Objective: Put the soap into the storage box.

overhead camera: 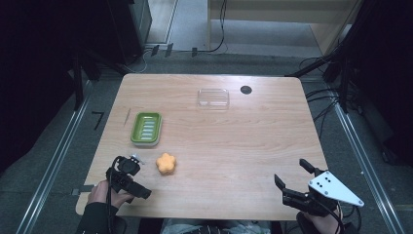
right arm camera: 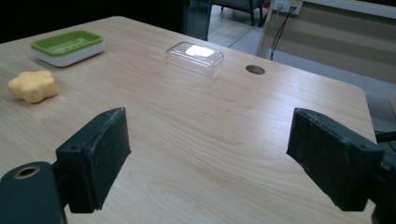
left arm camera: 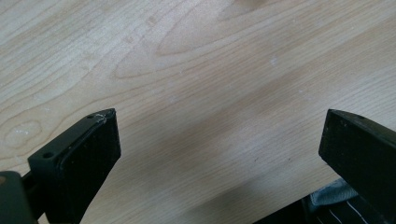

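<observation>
An orange flower-shaped soap [overhead camera: 166,164] [right arm camera: 33,86] lies on the wooden table [overhead camera: 234,146], just in front of a green soap dish with a white base [overhead camera: 146,128] [right arm camera: 67,46]. A clear plastic lid [overhead camera: 213,98] [right arm camera: 194,57] rests farther back near the middle. My left gripper [overhead camera: 127,175] [left arm camera: 218,116] is at the front left, a little left of the soap, tilted down at bare wood, jaws wide open and nothing between them. My right gripper [overhead camera: 290,170] [right arm camera: 208,116] stands open and empty at the front right, facing across the table.
A round cable hole [overhead camera: 246,89] [right arm camera: 255,69] sits behind the lid to its right. Cables and dark stands ring the table on the floor. Bare wood stretches across the table's middle and right. In the left gripper view, a bit of cloth [left arm camera: 336,196] shows past the table edge.
</observation>
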Demonstrator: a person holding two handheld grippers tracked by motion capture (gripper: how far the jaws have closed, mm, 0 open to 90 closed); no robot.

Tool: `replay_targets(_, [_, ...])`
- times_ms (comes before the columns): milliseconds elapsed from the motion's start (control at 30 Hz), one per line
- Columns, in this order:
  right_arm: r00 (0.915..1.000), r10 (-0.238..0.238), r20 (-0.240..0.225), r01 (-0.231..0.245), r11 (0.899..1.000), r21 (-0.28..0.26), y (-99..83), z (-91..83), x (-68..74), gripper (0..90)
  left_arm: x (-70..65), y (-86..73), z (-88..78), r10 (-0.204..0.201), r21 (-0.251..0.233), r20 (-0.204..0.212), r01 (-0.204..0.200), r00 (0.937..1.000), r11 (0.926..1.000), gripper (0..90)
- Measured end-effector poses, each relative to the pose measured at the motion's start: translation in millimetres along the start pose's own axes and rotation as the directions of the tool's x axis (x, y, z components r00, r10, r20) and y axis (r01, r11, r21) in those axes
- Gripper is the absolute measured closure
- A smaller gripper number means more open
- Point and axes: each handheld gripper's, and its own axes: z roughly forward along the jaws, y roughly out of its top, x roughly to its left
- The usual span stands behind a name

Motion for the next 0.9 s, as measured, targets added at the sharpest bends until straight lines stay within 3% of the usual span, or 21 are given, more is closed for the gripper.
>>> replay_targets(300, [1.0, -0.003, -0.008, 0.003, 1.0, 0.002, 0.3, 1.8, -0.5, 13.4, -1.3, 0.1, 0.3, 0.01, -0.005, 0.01, -0.01, 0.9999, 0.9999, 0.0])
replay_targets(400, [0.9992, -0.025, -0.031, 0.026, 1.0, 0.017, 1.7, 4.6, 1.7, 13.4, -0.2, -2.0, -0.3, 0.011, -0.011, 0.012, -0.011, 0.9999, 0.9999, 0.0])
replay_targets(900, [0.9991, -0.02, -0.037, 0.022, 0.999, 0.039, 3.1, 10.3, 0.2, 13.4, -3.7, -0.2, -3.1, 0.015, -0.052, 0.042, -0.013, 0.999, 0.9986, 0.0])
